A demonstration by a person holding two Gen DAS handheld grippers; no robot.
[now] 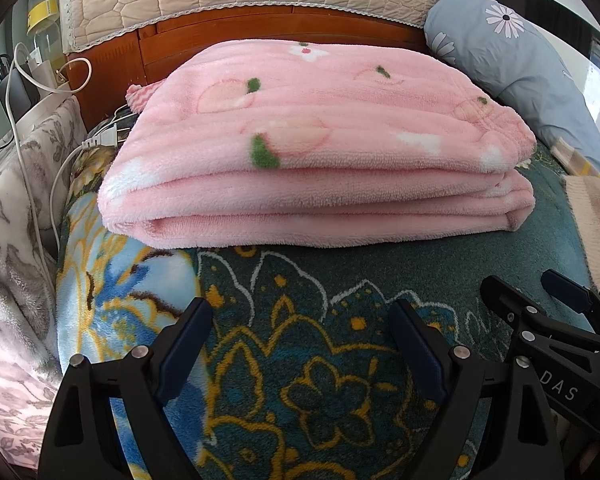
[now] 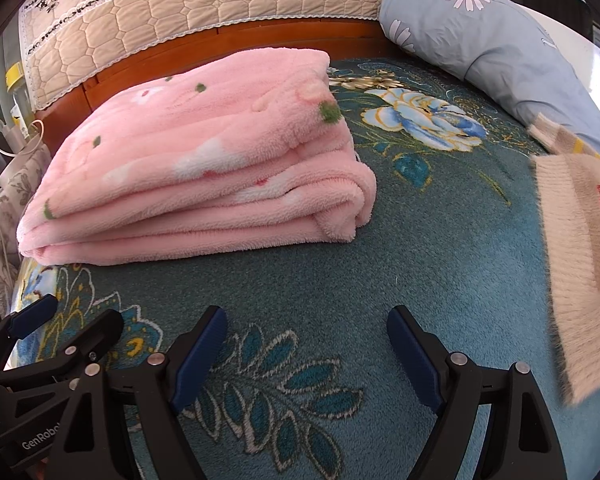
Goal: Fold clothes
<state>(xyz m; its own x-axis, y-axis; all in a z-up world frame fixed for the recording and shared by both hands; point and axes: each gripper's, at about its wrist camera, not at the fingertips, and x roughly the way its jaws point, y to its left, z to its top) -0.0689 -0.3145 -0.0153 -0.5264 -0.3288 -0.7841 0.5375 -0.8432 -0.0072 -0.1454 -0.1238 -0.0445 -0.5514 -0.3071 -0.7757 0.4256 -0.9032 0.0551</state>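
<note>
Left gripper: my left gripper (image 1: 300,312) hangs low over the bed blanket (image 1: 340,280), its two blue-padded fingers (image 1: 188,344) spread wide, with nothing between them.
Right gripper: my right gripper (image 2: 306,320) is also released, fingers wide apart above the teal blanket, grasping nothing. It is just beside my left gripper; each one shows in the corner of the other's view.
Pink garment: the pink fleece garment (image 1: 300,140) with peach and flower print lies folded in a thick stack of several layers on the bed, in front of both grippers and apart from them, near the wooden headboard (image 1: 260,36).
Beige sweater: a fuzzy beige sweater (image 2: 580,232) with red letters lies on the right side of the bed, well apart from the pink stack.
Pillow: a grey-blue pillow (image 2: 500,32) with daisy print rests behind the sweater.
Cables: white cables (image 1: 60,152) hang at the left edge of the bed.
</note>
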